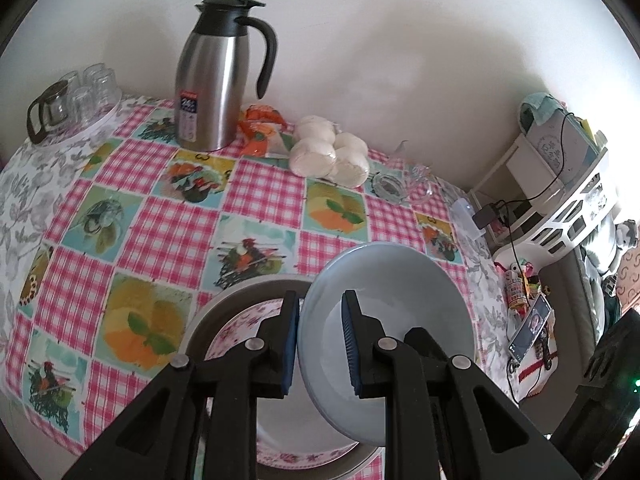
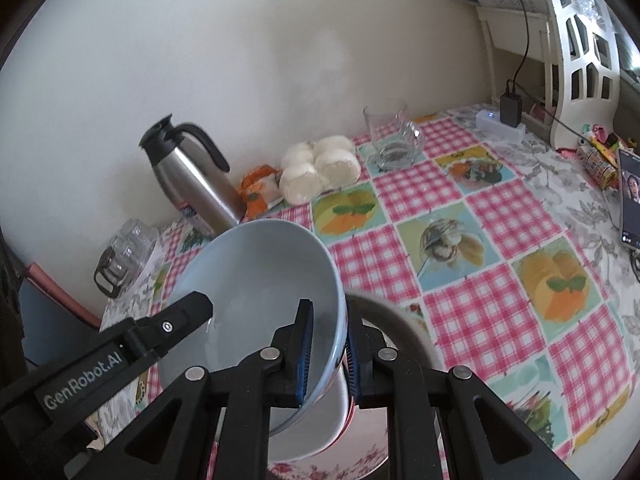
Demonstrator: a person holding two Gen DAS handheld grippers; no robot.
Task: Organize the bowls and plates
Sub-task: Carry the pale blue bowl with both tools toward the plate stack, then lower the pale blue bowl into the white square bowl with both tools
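Note:
A pale blue bowl (image 1: 400, 300) is held tilted above a pink-flowered plate (image 1: 240, 320) that lies in a grey-rimmed plate (image 1: 224, 294) near the table's front edge. My left gripper (image 1: 320, 340) straddles the bowl's left rim, one finger inside and one outside. My right gripper (image 2: 326, 356) straddles the opposite rim of the bowl (image 2: 260, 272) the same way. The left gripper's finger (image 2: 176, 320) shows in the right wrist view at the bowl's far side. The flowered plate (image 2: 320, 468) shows under the bowl there, beside the grey plate's rim (image 2: 400, 320).
A steel thermos jug (image 1: 216, 80), wrapped buns (image 1: 328, 152), a glass dish (image 1: 388, 188) and a tray of glasses (image 1: 80, 96) stand along the wall side of the checked tablecloth (image 1: 160, 220). A phone (image 1: 528, 328) and charger cables lie at the right edge.

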